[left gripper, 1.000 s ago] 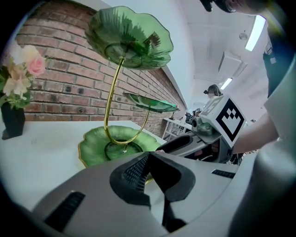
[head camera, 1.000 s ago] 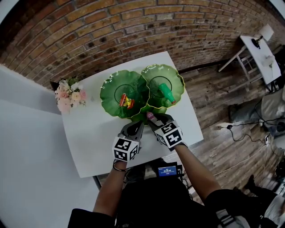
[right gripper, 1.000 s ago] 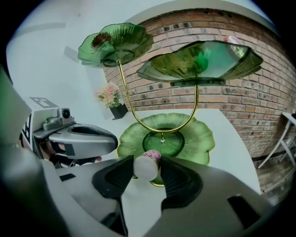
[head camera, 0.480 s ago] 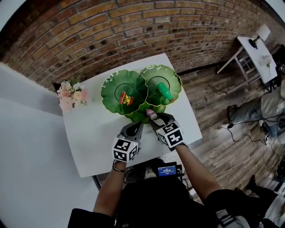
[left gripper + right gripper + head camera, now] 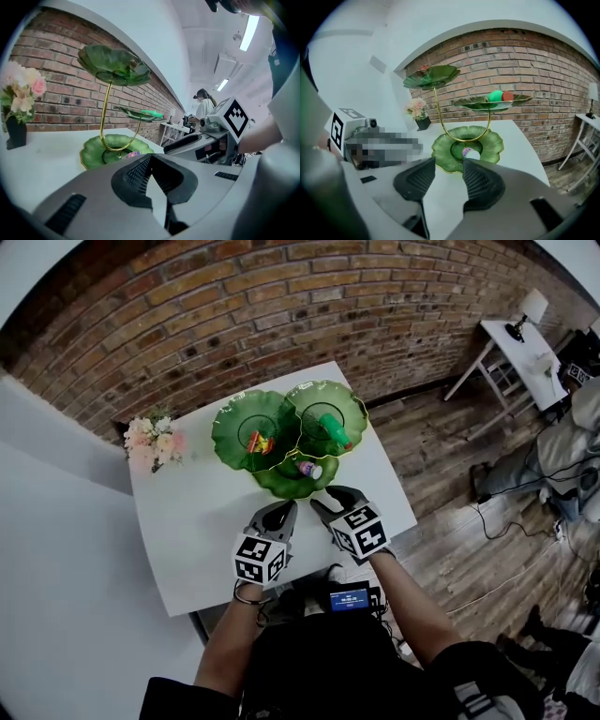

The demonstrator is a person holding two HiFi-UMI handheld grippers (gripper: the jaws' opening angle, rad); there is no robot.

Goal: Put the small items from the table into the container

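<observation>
A three-tier stand of green leaf-shaped dishes [image 5: 281, 486] stands on the white table [image 5: 187, 531]. A small bottle with a purple label [image 5: 307, 468] lies in the lowest dish [image 5: 487, 145]; it shows too in the right gripper view as the bottle [image 5: 467, 152]. The top dish [image 5: 234, 423] holds a red and yellow item [image 5: 260, 442], the middle dish [image 5: 349, 409] a green item with a red end [image 5: 330, 430]. My right gripper [image 5: 328, 504] is open and empty, just short of the lowest dish. My left gripper [image 5: 278, 517] is shut beside it, holding nothing.
A small vase of pink flowers [image 5: 150, 442] stands at the table's left rear corner. A brick wall runs behind the table. To the right lies wooden floor with cables and a white side table with a lamp [image 5: 516, 338]. The table's near edge is under my hands.
My right gripper held the small bottle over the lowest dish; it has let go, the bottle now lies in that dish, and the gripper has drawn back toward me.
</observation>
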